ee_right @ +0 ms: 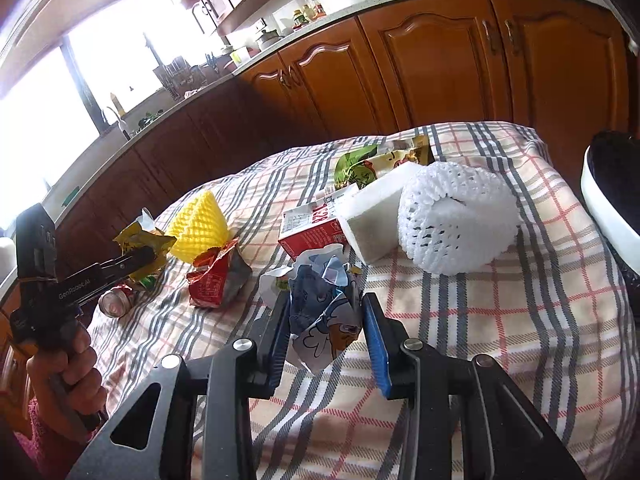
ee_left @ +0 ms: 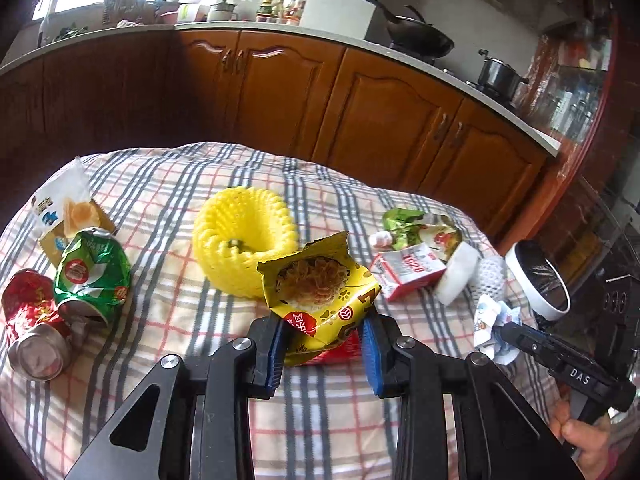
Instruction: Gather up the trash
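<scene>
My left gripper (ee_left: 324, 344) is shut on a yellow noodle wrapper (ee_left: 320, 292) and holds it over the checked tablecloth (ee_left: 168, 208); a red wrapper (ee_left: 340, 354) lies under it. My right gripper (ee_right: 326, 332) is shut on a crumpled blue-and-white paper wrapper (ee_right: 324, 312). That paper also shows in the left wrist view (ee_left: 494, 328). The white bin with a black liner (ee_left: 538, 280) stands at the table's right edge and shows in the right wrist view (ee_right: 612, 200). The left gripper with the yellow wrapper (ee_right: 140, 248) shows at the left of the right wrist view.
A yellow foam net (ee_left: 244, 240), a crushed green can (ee_left: 94, 276), a red can (ee_left: 34, 324) and a white snack bag (ee_left: 68, 208) lie left. A red-white carton (ee_left: 408, 272), a white foam block (ee_right: 372, 216), a white foam net (ee_right: 456, 220) and a green wrapper (ee_left: 404, 220) lie right.
</scene>
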`<state>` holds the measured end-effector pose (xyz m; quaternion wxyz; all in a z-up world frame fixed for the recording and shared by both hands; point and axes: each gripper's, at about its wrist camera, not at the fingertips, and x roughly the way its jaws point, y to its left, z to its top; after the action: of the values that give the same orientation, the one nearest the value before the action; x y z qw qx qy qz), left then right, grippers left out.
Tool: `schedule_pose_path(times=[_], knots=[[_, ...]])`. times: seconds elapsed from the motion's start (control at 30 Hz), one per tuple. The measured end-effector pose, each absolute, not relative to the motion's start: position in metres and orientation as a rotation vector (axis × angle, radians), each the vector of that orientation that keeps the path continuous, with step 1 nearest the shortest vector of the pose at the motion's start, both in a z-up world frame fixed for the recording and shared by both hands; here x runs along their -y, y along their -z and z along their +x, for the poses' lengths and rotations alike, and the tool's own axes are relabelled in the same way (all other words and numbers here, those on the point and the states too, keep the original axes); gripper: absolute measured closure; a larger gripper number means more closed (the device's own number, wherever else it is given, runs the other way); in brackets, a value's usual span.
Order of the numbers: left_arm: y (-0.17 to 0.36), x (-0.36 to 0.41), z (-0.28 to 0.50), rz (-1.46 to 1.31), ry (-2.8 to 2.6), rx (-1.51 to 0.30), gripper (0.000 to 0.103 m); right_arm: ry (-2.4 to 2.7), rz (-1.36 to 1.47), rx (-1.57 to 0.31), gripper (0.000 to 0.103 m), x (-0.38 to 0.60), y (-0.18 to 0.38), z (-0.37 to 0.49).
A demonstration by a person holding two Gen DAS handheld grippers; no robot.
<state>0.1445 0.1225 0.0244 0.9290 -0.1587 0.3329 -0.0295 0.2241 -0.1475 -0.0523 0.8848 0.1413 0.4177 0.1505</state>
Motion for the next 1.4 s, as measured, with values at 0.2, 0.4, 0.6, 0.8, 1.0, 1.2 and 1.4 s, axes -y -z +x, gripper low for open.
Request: schedule_pose_path(times=[0.2, 0.4, 0.6, 0.8, 1.0, 1.2, 1.4], knots=[[-0.026, -0.08, 0.15, -0.295, 0.194, -0.706, 0.073, -0.264, 0.316, -0.819, 0.068, 0.178, 0.036, 0.209], [-0.025, -0.044, 0.165, -0.262, 0.301, -0.736, 0.073, -0.194, 0.336, -0.784, 0.068, 0.212, 0.025, 0.196], [-0.028, -0.014, 0.183, -0.239, 0.382, -0.764, 0.073, -0.127, 0.349, -0.757, 0.068, 0.246, 0.017, 0.184], [-0.034, 0.012, 0.199, -0.207, 0.432, -0.771, 0.073, -0.064, 0.383, -0.734, 0.068, 0.281, 0.013, 0.176], [-0.036, 0.043, 0.223, -0.175, 0.483, -0.778, 0.073, -0.009, 0.409, -0.714, 0.068, 0.312, 0.011, 0.17], [-0.036, 0.084, 0.251, -0.141, 0.544, -0.787, 0.073, 0.047, 0.436, -0.701, 0.068, 0.343, 0.013, 0.168], [-0.036, 0.118, 0.275, -0.117, 0.603, -0.803, 0.073, 0.093, 0.434, -0.704, 0.067, 0.37, 0.012, 0.17]])
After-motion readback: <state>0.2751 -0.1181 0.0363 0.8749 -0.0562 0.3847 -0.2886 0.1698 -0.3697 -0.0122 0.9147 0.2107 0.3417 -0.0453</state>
